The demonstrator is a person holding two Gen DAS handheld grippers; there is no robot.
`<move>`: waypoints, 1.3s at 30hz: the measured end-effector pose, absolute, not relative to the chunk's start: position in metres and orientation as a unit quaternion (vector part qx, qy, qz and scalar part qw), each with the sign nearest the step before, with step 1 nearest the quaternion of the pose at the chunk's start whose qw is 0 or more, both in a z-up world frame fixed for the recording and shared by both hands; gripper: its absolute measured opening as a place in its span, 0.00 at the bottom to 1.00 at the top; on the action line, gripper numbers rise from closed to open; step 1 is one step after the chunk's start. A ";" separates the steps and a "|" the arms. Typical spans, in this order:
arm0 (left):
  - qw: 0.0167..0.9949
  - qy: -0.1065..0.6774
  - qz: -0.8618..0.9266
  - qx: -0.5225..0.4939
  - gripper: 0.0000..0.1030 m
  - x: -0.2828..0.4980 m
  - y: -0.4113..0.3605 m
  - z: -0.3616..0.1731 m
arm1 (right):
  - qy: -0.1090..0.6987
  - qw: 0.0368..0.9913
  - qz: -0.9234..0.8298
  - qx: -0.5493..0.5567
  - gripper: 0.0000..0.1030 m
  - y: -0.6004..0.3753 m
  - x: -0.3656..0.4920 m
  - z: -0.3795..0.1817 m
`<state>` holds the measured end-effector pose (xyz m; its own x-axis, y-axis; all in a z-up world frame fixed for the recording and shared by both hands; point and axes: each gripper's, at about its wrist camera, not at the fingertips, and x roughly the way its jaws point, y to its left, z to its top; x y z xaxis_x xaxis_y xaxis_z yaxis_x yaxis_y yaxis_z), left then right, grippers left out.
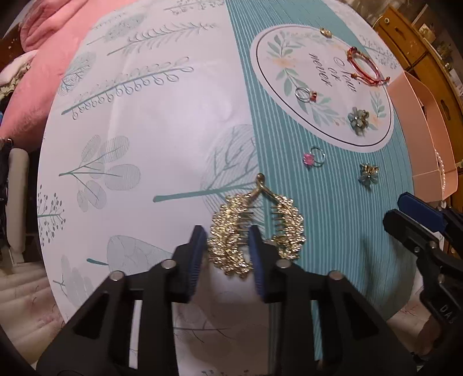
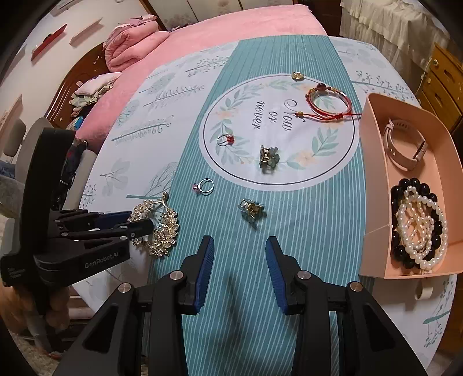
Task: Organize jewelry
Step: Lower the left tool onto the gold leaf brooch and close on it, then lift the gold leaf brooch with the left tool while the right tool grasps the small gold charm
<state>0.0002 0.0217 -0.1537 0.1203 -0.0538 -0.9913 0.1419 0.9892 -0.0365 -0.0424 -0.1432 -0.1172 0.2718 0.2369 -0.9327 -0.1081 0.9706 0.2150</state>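
Note:
A gold leaf-shaped hair comb lies on the patterned tablecloth; it also shows in the right wrist view. My left gripper is open, its jaws either side of the comb's left half. My right gripper is open and empty above the striped cloth. Loose pieces lie beyond: a pink-stone ring, a red-stone ring, two teal flower clips, a red cord bracelet and a small gold piece.
A pink tray at the right holds a pink watch and black and pearl bead bracelets. A pink bed lies behind the table. Wooden drawers stand far right.

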 end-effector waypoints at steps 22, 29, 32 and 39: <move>0.772 0.632 -0.068 -0.024 0.23 -0.002 0.050 -0.128 | 0.566 0.814 0.127 -0.032 0.37 -0.122 -0.008 -0.138; 0.769 0.635 -0.068 -0.039 0.23 -0.004 0.057 -0.137 | 0.556 0.813 0.143 -0.098 0.37 -0.113 -0.014 -0.147; 0.769 0.635 -0.069 -0.042 0.23 -0.003 0.057 -0.138 | 0.552 0.813 0.144 -0.114 0.37 -0.111 -0.018 -0.150; 0.771 0.631 -0.077 -0.038 0.23 -0.001 0.050 -0.135 | 0.544 0.819 0.138 -0.120 0.22 -0.110 -0.018 -0.151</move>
<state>-0.0010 0.0502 -0.1348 0.1926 -0.1669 -0.9670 0.0714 0.9852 -0.1558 -0.0179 -0.1101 -0.1509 0.3710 0.0953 -0.9237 -0.3569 0.9330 -0.0471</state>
